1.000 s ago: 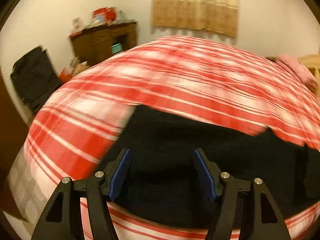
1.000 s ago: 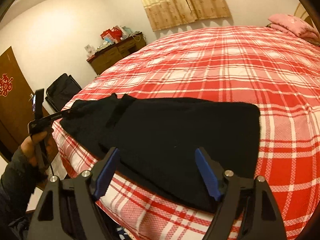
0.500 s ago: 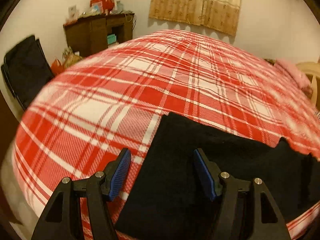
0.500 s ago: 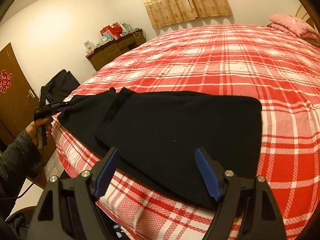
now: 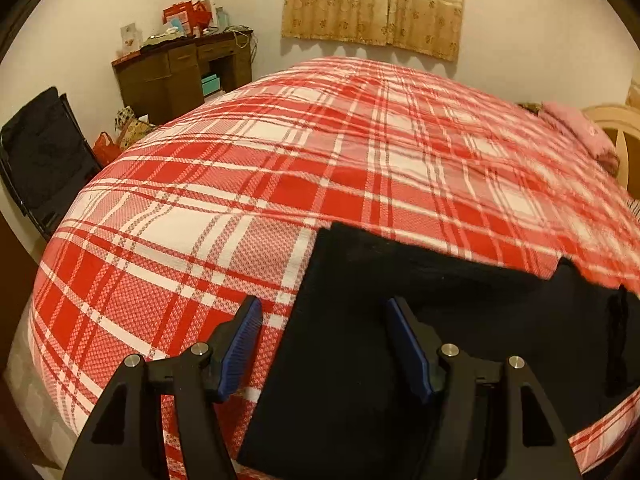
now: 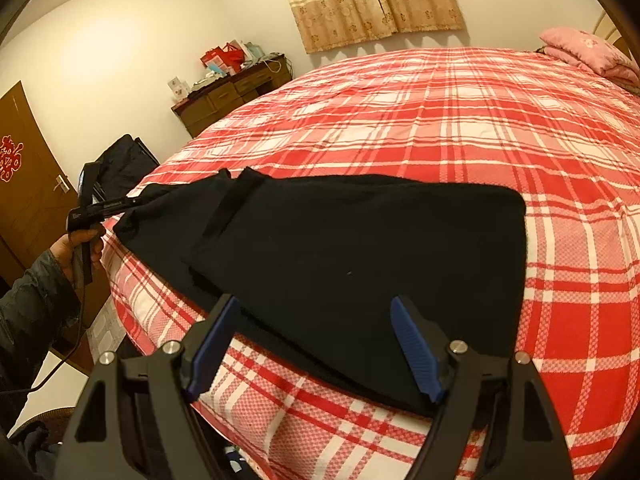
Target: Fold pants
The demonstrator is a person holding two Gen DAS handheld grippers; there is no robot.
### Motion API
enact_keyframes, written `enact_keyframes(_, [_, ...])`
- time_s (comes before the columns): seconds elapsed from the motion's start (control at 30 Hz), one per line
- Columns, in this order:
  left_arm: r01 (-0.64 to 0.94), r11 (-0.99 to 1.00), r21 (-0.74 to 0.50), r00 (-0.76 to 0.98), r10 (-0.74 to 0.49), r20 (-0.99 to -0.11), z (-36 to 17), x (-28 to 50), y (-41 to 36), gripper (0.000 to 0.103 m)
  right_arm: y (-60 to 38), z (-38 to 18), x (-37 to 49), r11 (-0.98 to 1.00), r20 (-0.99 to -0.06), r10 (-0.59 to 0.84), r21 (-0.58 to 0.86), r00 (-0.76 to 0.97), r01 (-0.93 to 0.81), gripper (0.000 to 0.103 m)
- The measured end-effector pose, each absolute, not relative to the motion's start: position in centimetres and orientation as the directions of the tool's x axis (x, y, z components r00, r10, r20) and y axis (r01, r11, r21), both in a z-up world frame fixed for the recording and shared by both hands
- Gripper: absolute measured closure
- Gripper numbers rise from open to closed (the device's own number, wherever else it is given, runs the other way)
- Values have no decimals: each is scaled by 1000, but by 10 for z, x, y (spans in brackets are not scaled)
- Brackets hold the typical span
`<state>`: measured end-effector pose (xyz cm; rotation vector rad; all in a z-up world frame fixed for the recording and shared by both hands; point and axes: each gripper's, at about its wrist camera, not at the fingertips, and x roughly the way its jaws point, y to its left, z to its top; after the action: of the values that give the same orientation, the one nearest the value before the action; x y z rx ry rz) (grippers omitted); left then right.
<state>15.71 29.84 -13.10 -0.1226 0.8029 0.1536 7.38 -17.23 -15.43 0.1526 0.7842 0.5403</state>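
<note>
Black pants [image 6: 360, 248] lie flat near the front edge of a bed with a red and white plaid cover [image 6: 460, 120]. In the left wrist view the pants [image 5: 400, 340] fill the lower right, with their left end between my fingers. My left gripper [image 5: 324, 340] is open, just over that end; in the right wrist view it [image 6: 132, 204] sits at the pants' far left tip. My right gripper [image 6: 316, 344] is open and empty above the pants' near edge.
A wooden desk [image 5: 180, 72] with boxes stands by the far wall under a curtain [image 5: 376, 4]. A black suitcase [image 5: 40, 152] is on the left. Pink pillows [image 6: 584, 52] lie at the bed's far right. A brown door [image 6: 24, 184] is at left.
My left gripper has moved left along the pants to their end, then closer to the tip. My right gripper has hardly moved. Both stayed open.
</note>
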Motion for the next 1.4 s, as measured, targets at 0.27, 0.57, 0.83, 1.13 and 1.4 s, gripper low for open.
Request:
enact_keyframes(0.27, [-147,987,-63,670,53,-741,-133,162,289,54,-170,-156,76,858,-637,509,315,579,-407,21])
enact_keyframes(0.57, [-139,958,-251,723,-75,-686,-102,141,292,77,-170,-156,75,857,-636,510,319,579,-405,21])
enact_keyframes(0.83, [-95,923,-374,785,-162,-598,-79,125,277,78,-170,-155,74,856,-634,512,322,580,-403,21])
enact_keyframes(1.13, [43,901,-432,809,-285,-515,-37,113,221,78,-174,-152,74,858,-621,512,332,593,-393,21])
enact_keyframes(1.4, [116,850,-513,789,-393,-473,-20,120,176,78,-183,-144,73,859,-593,511,339,622,-383,21])
